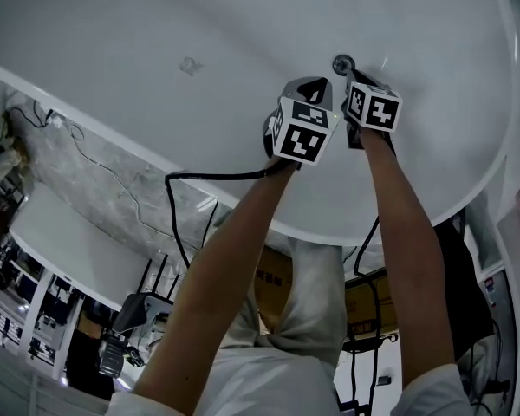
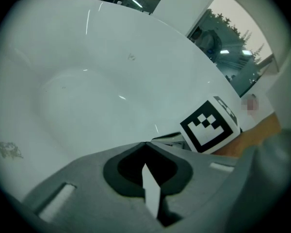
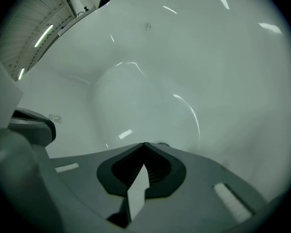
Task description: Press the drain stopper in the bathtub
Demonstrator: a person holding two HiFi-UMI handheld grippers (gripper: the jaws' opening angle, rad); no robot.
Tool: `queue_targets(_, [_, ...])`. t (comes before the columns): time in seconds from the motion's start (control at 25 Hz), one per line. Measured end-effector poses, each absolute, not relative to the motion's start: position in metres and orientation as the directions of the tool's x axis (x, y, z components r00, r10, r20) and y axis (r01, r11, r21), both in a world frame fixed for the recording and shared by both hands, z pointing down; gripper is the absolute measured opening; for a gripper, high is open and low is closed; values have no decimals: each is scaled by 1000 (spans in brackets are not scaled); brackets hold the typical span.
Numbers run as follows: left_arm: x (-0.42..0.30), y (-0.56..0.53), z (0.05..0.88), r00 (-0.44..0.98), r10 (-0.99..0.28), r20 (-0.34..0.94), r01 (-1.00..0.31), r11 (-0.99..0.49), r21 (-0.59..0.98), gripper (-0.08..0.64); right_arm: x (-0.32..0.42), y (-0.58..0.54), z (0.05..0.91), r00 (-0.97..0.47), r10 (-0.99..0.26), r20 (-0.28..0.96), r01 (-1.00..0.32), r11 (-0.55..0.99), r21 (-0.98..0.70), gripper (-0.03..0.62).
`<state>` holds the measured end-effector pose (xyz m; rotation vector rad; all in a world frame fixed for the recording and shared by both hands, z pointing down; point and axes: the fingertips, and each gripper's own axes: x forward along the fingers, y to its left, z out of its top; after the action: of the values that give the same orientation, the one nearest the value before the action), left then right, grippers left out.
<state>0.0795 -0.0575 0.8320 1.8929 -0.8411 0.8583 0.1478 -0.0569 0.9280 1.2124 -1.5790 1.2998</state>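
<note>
The round metal drain stopper (image 1: 341, 62) sits in the floor of the white bathtub (image 1: 156, 33). My right gripper (image 1: 352, 75) is shut with nothing in it, its tip just at the stopper's near edge. In the right gripper view the closed jaws (image 3: 144, 144) cover nearly all of the stopper; only a sliver of it (image 3: 161, 144) peeks out past the tip. My left gripper (image 1: 315, 85) is shut and empty too, held beside the right one, slightly short of the stopper. Its own view (image 2: 145, 143) shows the right gripper's marker cube (image 2: 211, 125) close on the right.
A small grey mark (image 1: 191, 65) lies on the tub floor to the left. The tub rim (image 1: 113, 135) curves round in front of me, with black cables (image 1: 175, 199) over it. Marble floor (image 1: 130, 185), another white tub (image 1: 69, 245) and cardboard boxes (image 1: 368, 300) are outside.
</note>
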Motion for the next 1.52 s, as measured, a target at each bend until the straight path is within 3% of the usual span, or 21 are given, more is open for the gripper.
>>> queue_targets(0.52, [69, -75, 738, 547, -242, 801, -785, -480, 391, 4, 145, -81, 798, -305, -327, 895, -951, 57, -304, 3])
queue_targets(1.52, [83, -56, 523, 593, -373, 714, -766, -534, 357, 4, 148, -48, 560, -386, -529, 756, -920, 273, -279, 3])
